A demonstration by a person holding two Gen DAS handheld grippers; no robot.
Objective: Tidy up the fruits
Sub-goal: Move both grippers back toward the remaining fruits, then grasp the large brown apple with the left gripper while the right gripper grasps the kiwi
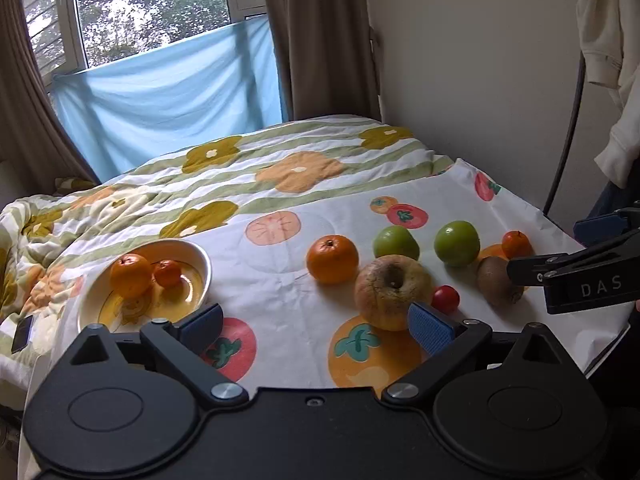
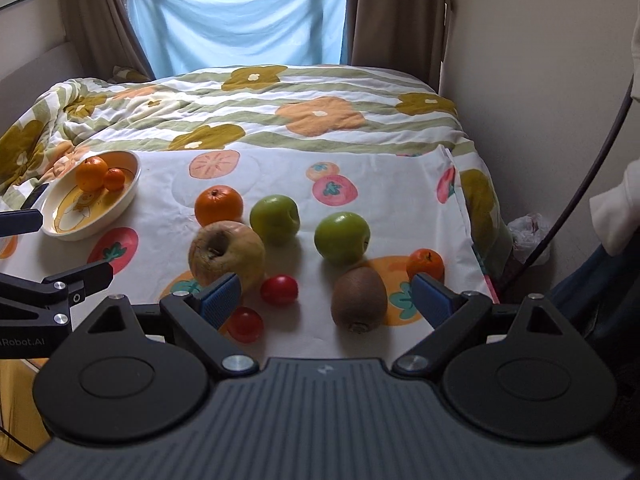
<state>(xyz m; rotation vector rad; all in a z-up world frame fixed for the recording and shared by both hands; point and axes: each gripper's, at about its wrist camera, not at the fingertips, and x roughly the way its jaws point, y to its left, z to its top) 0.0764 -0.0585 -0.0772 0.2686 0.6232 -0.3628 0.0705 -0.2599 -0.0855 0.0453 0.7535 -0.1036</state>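
Note:
A white bowl (image 1: 168,305) with a yellow inside holds an orange (image 1: 130,274) and a small tangerine (image 1: 168,273). On the fruit-print cloth (image 2: 380,184) lie another orange (image 2: 219,205), a wrinkled yellow apple (image 2: 226,254), two green apples (image 2: 275,219) (image 2: 341,237), two cherry tomatoes (image 2: 279,289) (image 2: 245,324), a kiwi (image 2: 359,298) and a small tangerine (image 2: 425,265). My left gripper (image 1: 316,326) is open above the cloth, between the bowl and the yellow apple. My right gripper (image 2: 328,298) is open, with the kiwi lying just ahead between its fingers.
The cloth covers the near end of a bed with a flowered quilt (image 2: 280,120). A dark phone (image 1: 22,334) lies on the quilt left of the bowl. The wall, a hanging white garment (image 1: 608,40) and a plastic bag (image 2: 528,236) on the floor are to the right.

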